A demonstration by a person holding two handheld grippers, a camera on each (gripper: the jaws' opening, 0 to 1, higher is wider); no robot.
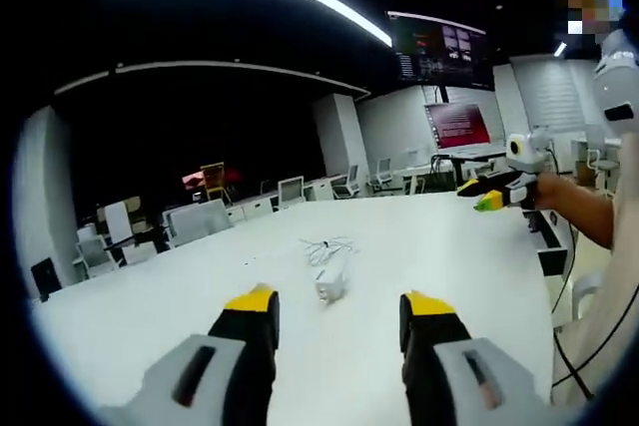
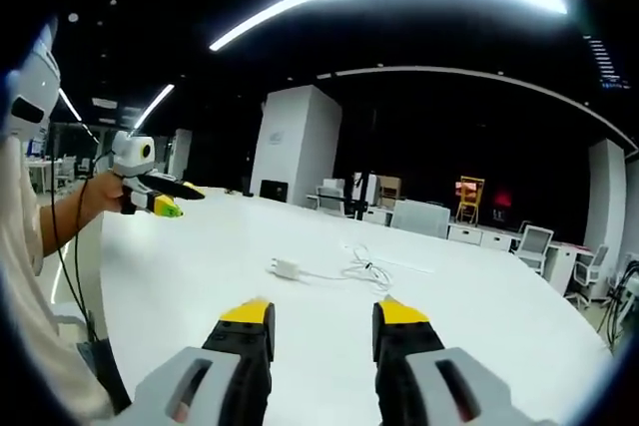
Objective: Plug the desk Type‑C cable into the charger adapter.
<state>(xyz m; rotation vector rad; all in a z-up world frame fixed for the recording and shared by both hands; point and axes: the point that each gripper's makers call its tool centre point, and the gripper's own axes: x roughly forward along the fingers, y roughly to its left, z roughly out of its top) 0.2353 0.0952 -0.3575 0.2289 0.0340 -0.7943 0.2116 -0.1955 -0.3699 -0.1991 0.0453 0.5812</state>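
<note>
Left gripper view: the left tongs [image 1: 339, 311] rise from the bottom of the frame, spread apart, holding nothing. The white charger adapter [image 1: 329, 287] lies on the white tabletop [image 1: 180, 296] at frame center, just above the gap between the jaws. The coiled white Type-C cable [image 1: 326, 248] lies just above it.

Right gripper view: the right tongs [image 2: 324, 318] are spread apart and hold nothing. The charger adapter [image 2: 287, 268] and cable [image 2: 365, 268] lie at frame center on the tabletop [image 2: 190, 266], apart from the jaws.
</note>
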